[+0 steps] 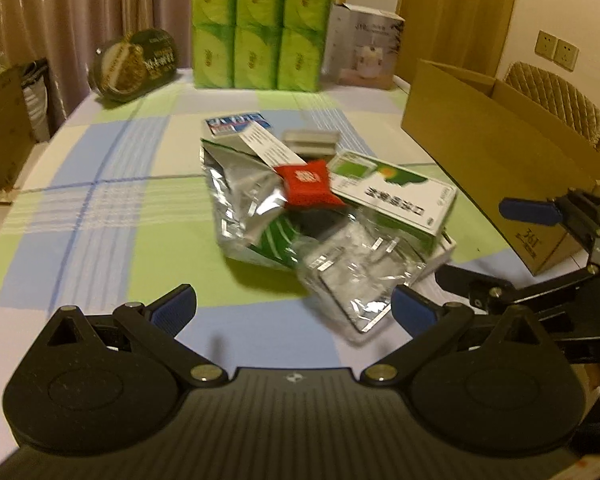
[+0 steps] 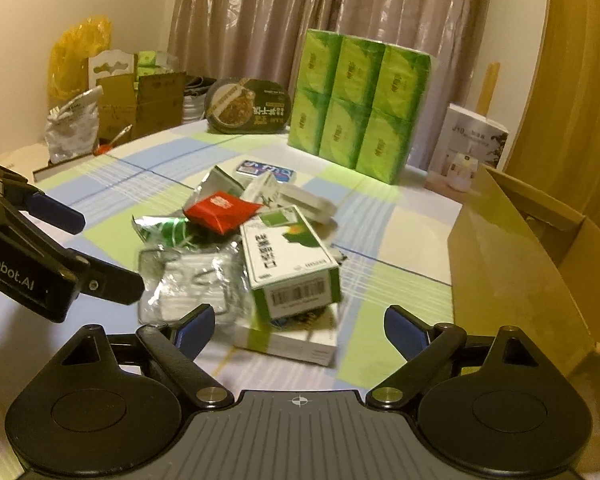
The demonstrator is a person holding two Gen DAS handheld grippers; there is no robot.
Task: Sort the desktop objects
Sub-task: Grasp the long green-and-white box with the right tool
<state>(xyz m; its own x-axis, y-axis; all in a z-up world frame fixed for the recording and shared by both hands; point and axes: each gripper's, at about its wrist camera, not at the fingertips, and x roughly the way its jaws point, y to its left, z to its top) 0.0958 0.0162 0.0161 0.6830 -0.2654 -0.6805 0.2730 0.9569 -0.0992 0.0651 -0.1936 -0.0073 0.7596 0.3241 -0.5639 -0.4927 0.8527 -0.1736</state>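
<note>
**Both grippers open over pile of desktop clutter**

Worktop (image 1: 100, 208) covered in green/blue/white check cloth, pile of small items in the middle. Open cardboard box (image 1: 480, 148) at right edge of worktop, well apart from pile, flaps up. Green multipack of tissue (image 1: 260, 24) upright at far edge, white product box (image 1: 364, 48) just beside it on the right, dark oval food tub (image 1: 134, 64) leaning at far left of the pack.

Pile, big to small: crumpled silver foil bag (image 1: 244, 196) lying flat, green print showing at its lower edge; green-and-white carton (image 1: 396, 196) lying on top of pile at right, barcode end facing right wrist camera; clear plastic packet (image 1: 356, 276) nearest the grippers, touching the foil bag and partly under the carton; flat white box (image 2: 292, 340) under the carton; blue-and-white card pack (image 1: 236, 122) at far side; small grey tin (image 1: 310, 142) behind the carton; red sachet (image 1: 310, 182) on top of foil bag, touching carton corner.

Left gripper (image 1: 292, 308) wide open, holds nothing, hovering just short of the clear packet. Right gripper (image 2: 298, 330) also wide open, empty, near end of the carton and white box between its blue pads, contact not clear due to blur
</note>
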